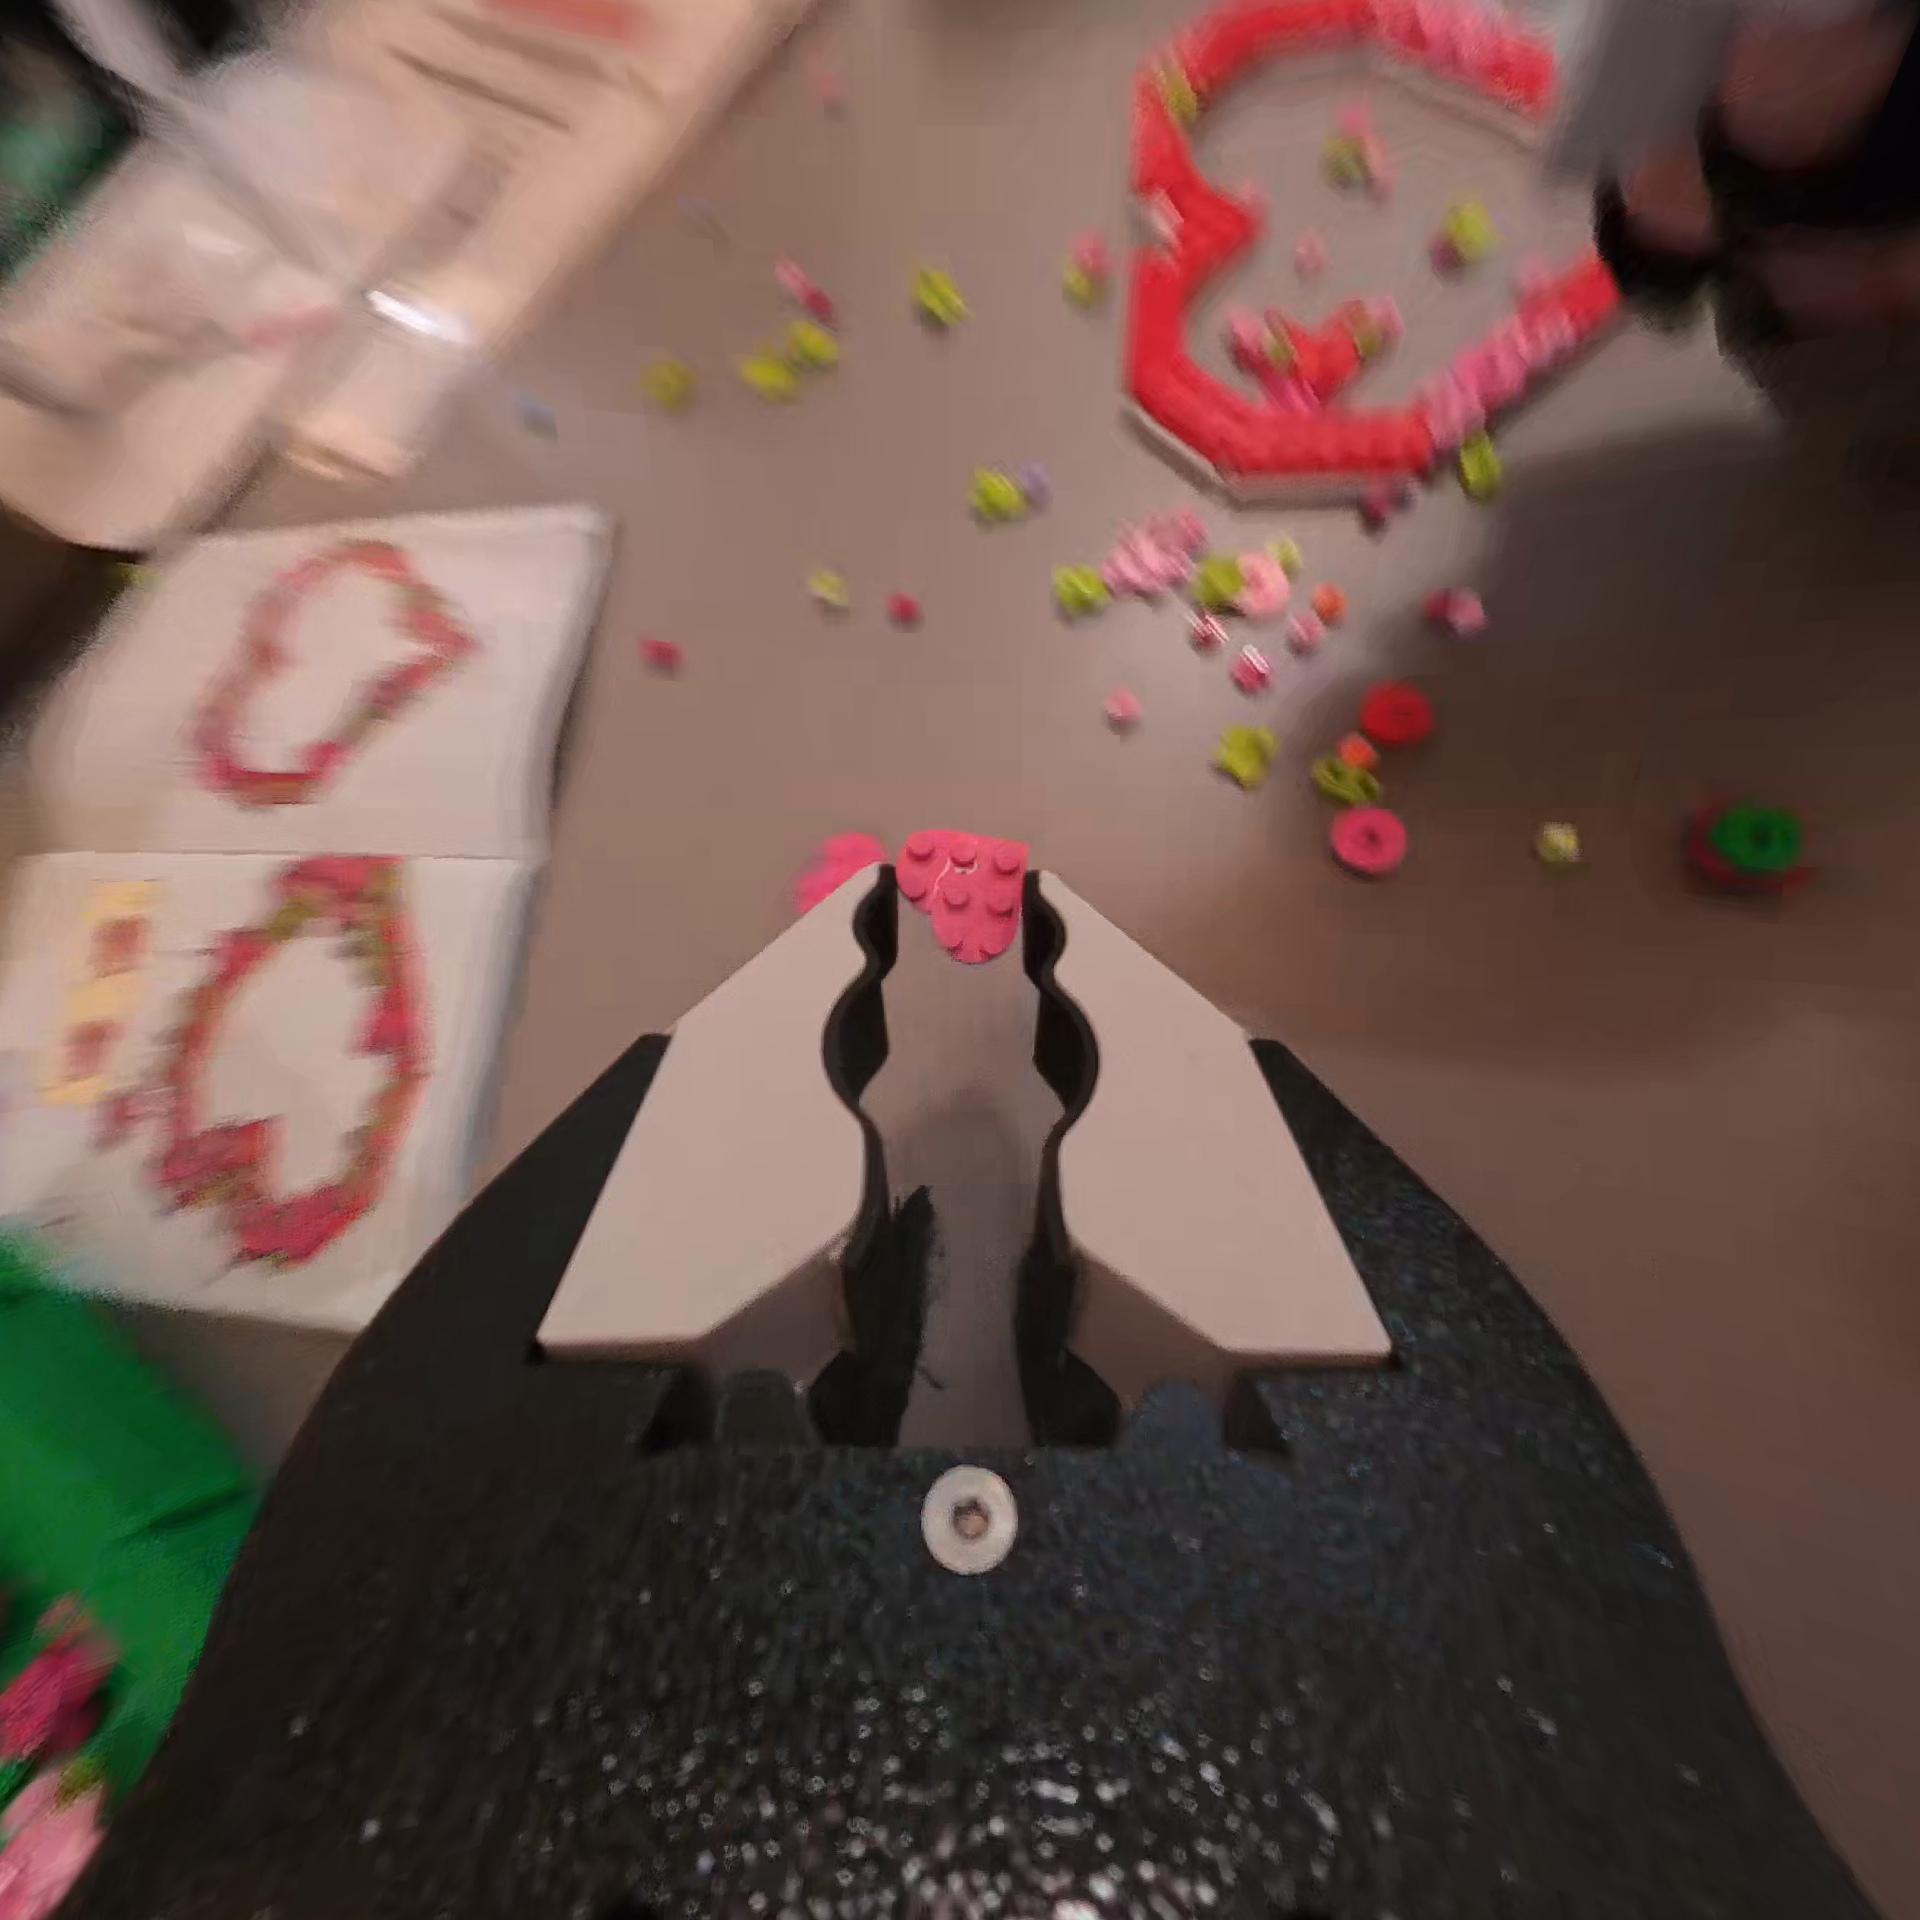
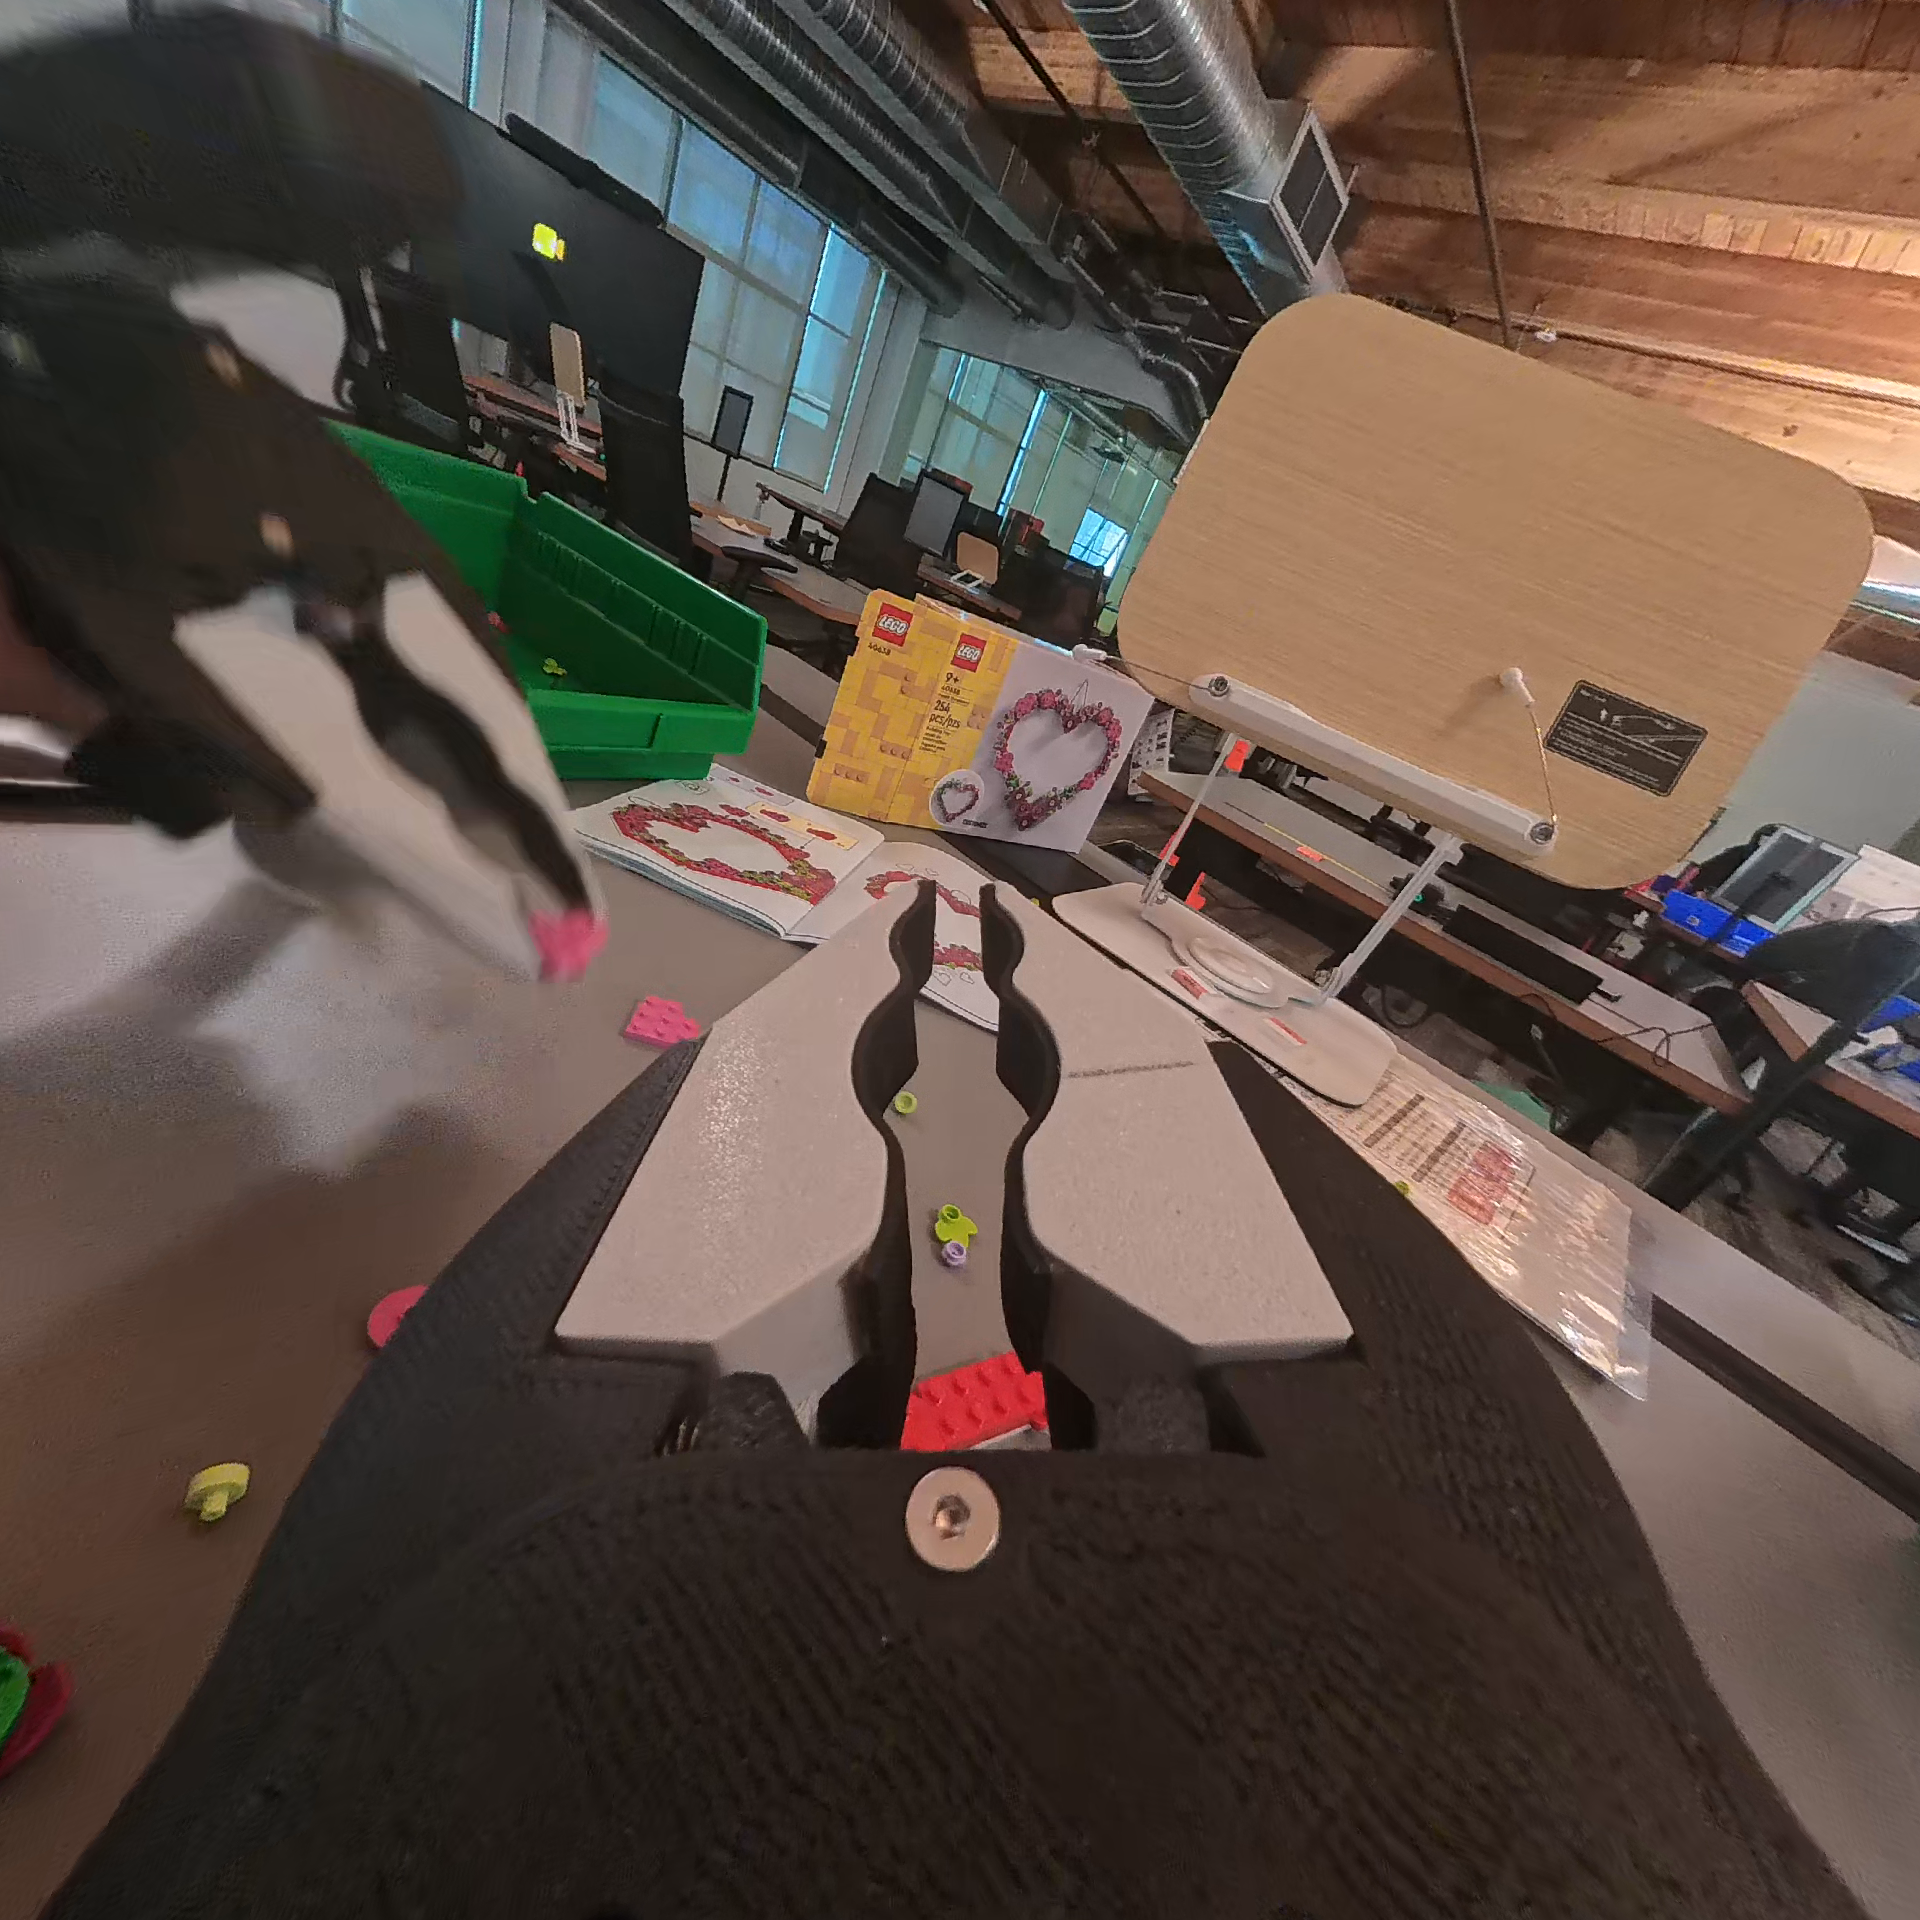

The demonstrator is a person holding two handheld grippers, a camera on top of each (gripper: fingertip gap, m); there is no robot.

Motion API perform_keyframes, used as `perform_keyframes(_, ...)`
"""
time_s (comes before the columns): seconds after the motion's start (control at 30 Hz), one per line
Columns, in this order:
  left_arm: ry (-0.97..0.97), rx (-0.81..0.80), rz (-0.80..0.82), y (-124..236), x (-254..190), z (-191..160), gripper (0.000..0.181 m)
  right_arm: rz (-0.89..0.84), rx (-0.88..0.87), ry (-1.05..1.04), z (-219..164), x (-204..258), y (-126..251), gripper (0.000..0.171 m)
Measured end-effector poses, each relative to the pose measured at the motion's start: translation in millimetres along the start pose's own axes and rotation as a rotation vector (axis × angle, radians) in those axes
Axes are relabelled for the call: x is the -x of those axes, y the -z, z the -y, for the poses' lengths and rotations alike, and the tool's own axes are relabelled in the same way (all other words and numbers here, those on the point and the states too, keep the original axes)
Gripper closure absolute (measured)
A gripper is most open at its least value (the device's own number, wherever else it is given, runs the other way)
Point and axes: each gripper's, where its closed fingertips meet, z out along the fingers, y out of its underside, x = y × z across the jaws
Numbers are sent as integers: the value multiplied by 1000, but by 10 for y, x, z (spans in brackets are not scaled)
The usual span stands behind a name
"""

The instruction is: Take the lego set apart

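A small magenta studded plate (image 1: 961,902) is pinched between the tips of the left gripper (image 1: 961,883), whose jaws are closed on it above the grey bench (image 1: 727,727). In the left wrist view, the red heart-shaped lego frame (image 1: 1247,343) lies on the bench at about 1 o'clock, well apart from the held plate. Loose lime, pink and red pieces (image 1: 1226,592) are scattered between the frame and the gripper. An open instruction booklet (image 1: 312,883) with heart pictures lies at 9 o'clock, and a green bin (image 1: 94,1455) is seen at 8 o'clock. The background of this view is badly smeared, so the smaller pieces cannot be told apart with certainty.

In the right wrist view, the right gripper (image 2: 956,904) is held low over the bench with its jaws slightly parted and nothing between the tips. A red studded plate (image 2: 971,1403) is seen below the base of its fingers, at 6 o'clock from the tips. The left gripper (image 2: 561,935) appears blurred at 10 o'clock, with the magenta plate (image 2: 566,940) at its tips. Another magenta plate (image 2: 662,1020) lies on the bench just beneath it. A yellow lego box (image 2: 914,707) stands at 12 o'clock, and a wooden book stand (image 2: 1486,582) is at 2 o'clock.
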Motion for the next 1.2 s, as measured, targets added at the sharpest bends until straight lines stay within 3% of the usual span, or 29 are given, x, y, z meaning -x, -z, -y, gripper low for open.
perform_keyframes(0.03, 44, -62, 74, 171, 201, 129, 160, 0, -2, 0, 5, 0, 1, 164)
perform_keyframes(0.13, 181, -127, 372, 777, 965, 223, 161, 3, -5, 0, 16, 5, 2, 165)
perform_keyframes(0.27, 415, 98, 611, 1275, 1696, -302, 159, 8, -9, -2, 32, 20, 0, 165)
perform_keyframes(0.3, 483, 144, 635, 1328, 1811, -440, 139, 9, -10, -2, 36, 21, -1, 165)
perform_keyframes(0.37, 590, 202, 676, 1364, 1991, -666, 73, 8, -10, 0, 39, 23, -1, 165)
perform_keyframes(0.4, 610, 240, 673, 1349, 2009, -749, 63, 6, -11, 1, 40, 20, 0, 165)
perform_keyframes(0.5, 510, 183, 641, 1191, 1831, -530, 70, -1, -9, 1, 34, 1, 4, 165)
perform_keyframes(0.6, 264, 13, 417, 715, 1186, 19, 115, -2, -10, -13, 27, -13, 6, 165)
perform_keyframes(0.7, 188, 30, 179, 155, 581, 52, 134, 3, -6, -22, 14, -10, 1, 165)
perform_keyframes(0.9, 305, 92, 19, -411, 288, -217, 133, 3, -10, -20, 23, -13, 3, 165)
perform_keyframes(1.13, 284, 130, 31, -542, 266, -272, 141, 4, -11, -21, 27, -12, 1, 166)
perform_keyframes(1.2, 274, 134, 49, -545, 282, -279, 151, 5, -11, -21, 26, -11, 0, 165)
